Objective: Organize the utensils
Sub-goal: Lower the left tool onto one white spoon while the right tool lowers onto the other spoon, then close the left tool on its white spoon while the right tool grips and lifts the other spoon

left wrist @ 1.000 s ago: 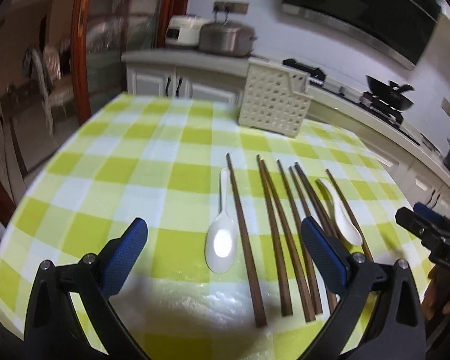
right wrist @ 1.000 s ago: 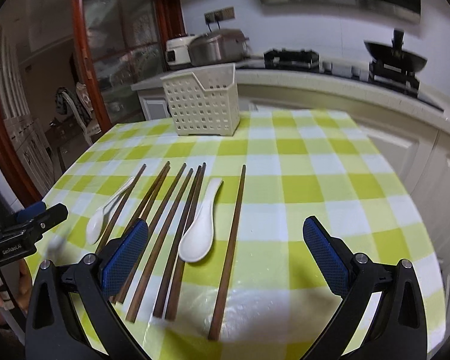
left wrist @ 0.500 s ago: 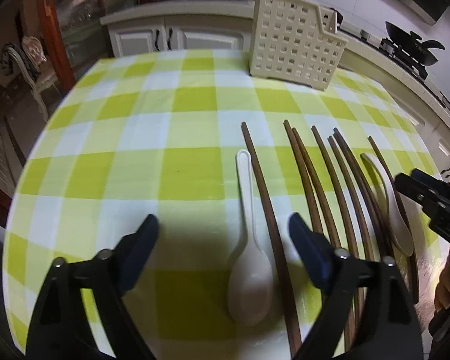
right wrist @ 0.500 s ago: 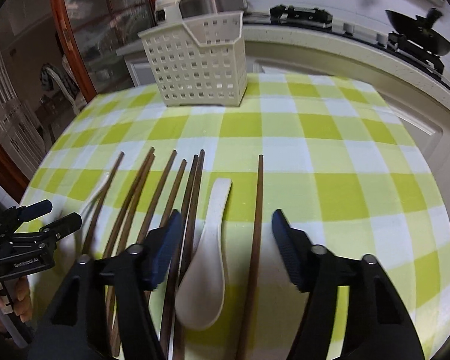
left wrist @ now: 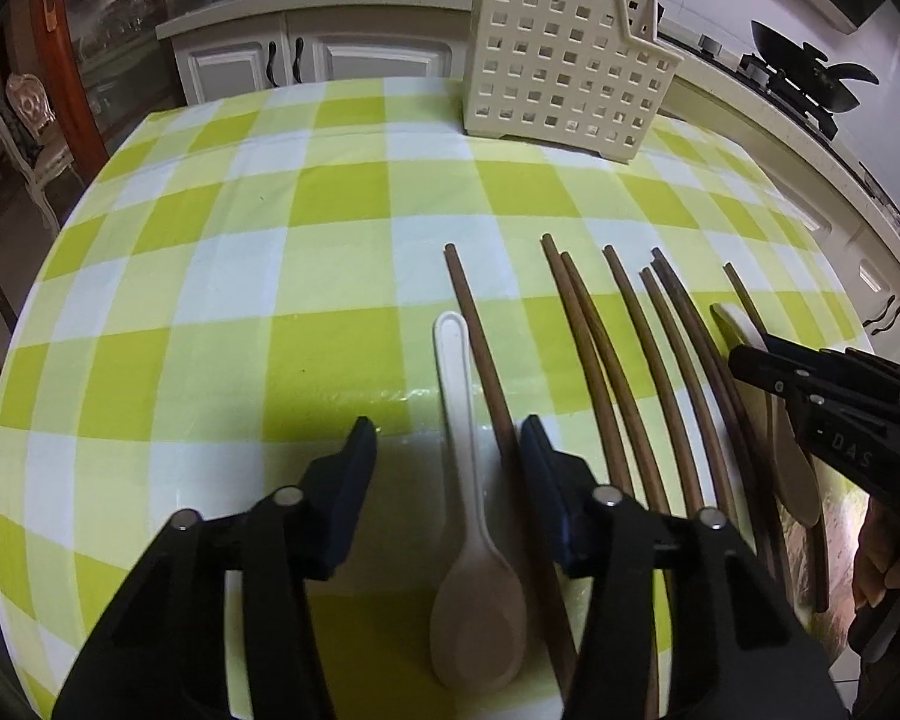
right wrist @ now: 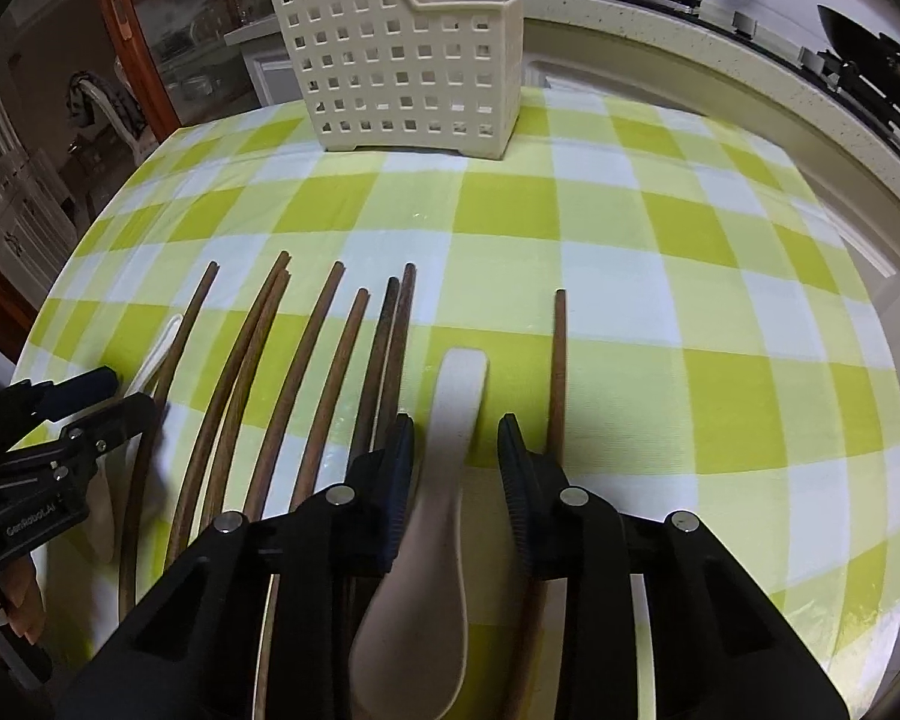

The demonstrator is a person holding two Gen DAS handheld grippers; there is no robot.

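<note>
Left wrist view: the left gripper [left wrist: 447, 444] is held partly open, low over the tabletop [left wrist: 210, 312], its fingers straddling the handle of a white spoon [left wrist: 471, 516] and the nearest brown chopstick [left wrist: 492, 384]; nothing is gripped. A perforated cream utensil basket [left wrist: 564, 66] is seen upright at the far edge; its inside cannot be seen. More chopsticks [left wrist: 630, 360] are laid side by side to the right. Right wrist view: the right gripper [right wrist: 456, 438] is set narrowly open around a second white spoon [right wrist: 444, 516], not yet clamped. A lone chopstick [right wrist: 558, 372] lies just beside its right finger. The basket [right wrist: 414, 60] interior is mostly hidden.
</note>
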